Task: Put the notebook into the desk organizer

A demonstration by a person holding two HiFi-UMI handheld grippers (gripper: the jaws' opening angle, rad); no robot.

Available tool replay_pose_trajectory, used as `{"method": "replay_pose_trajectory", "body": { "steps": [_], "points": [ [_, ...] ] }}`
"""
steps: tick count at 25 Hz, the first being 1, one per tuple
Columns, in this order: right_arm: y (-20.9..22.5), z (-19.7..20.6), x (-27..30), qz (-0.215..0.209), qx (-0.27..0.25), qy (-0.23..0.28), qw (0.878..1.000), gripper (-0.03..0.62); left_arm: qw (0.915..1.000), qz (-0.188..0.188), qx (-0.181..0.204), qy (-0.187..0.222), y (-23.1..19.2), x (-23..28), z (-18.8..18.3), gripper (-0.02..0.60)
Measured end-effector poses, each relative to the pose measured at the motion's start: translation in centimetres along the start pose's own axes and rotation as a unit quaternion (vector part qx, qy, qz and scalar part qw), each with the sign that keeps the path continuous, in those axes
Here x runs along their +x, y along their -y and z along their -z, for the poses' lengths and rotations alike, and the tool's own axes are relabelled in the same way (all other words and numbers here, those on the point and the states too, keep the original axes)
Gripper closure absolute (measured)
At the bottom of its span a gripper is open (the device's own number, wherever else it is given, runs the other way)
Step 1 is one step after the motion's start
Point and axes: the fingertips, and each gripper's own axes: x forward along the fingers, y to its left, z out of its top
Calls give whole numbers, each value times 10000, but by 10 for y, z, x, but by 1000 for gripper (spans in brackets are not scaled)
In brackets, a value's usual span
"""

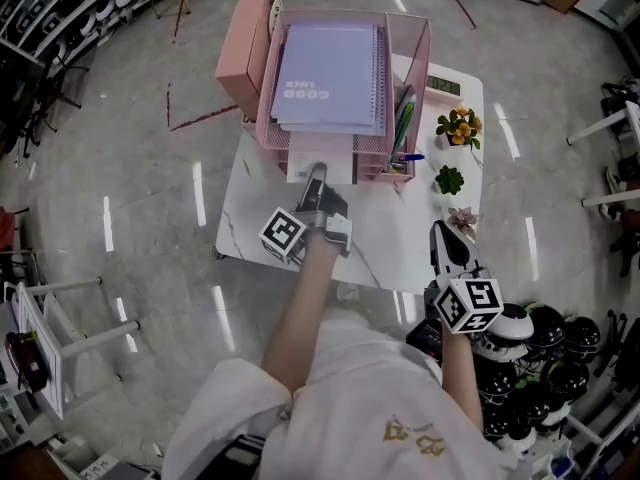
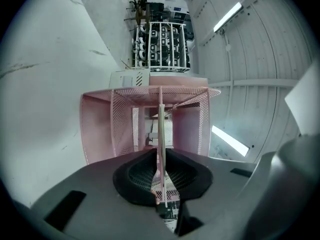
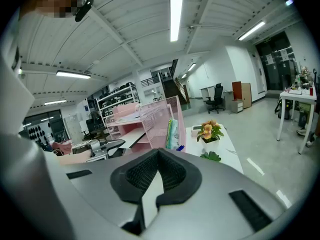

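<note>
finishing the insert step: left gripper (image 1: 318, 173) holding jaws slightly apart around edge of white notebook (image 1: 320, 153), which is sitting partway in lower shelf of pink organizer (image 1: 422, 63), right gripper (image 1: 441, 231) hovering w/ jaws together, empty; next prob needing a straight nudge in, then backing off.

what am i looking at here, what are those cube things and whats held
A person holds a hand-held gripper in each hand; the marker cubes belong to those tools. One picture is from a head camera looking down; the other two ride on each tool, looking along its jaws. On the table stand a pink desk organizer with pens, and potted plants. A lilac notebook lies on the organizer's top tray. The left hand-held gripper, at the organizer's front, has its jaws slightly apart around a thin edge I can't identify. The right hand-held gripper is shut and empty.
</note>
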Motion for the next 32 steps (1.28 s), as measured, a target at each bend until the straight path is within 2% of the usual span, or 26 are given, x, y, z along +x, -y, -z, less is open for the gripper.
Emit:
{"method": "replay_pose_trajectory", "body": {
  "steps": [8,15,18,20,23,26,29,32],
  "points": [
    [7,-6,0,98,8,50,9999,583,9999,-75,-83,-26,-4,6,-3,465],
    [-1,-12,4,-1,-56,120,9999,583,9995,261,153,-115,12,-3,0,335],
    [-5,-15,6,-66,-79,169,9998,583,9989,182,389,-189,11,-15,2,339],
    [-8,-17,7,-120,-78,206,9997,583,9979,42,596,-249,8,-26,3,358],
    [-15,-18,9,-219,-57,249,9994,583,9974,-104,651,-292,6,-43,2,391],
    [-28,-19,12,-374,-75,291,9989,583,9937,-224,994,-469,10,-59,1,461],
    [-40,-22,14,-503,-138,346,9980,583,9858,-126,1503,-732,24,-70,3,520],
    [-45,-25,13,-491,-197,421,9977,583,9718,-82,2192,-870,41,-80,5,563]
  ]
}}
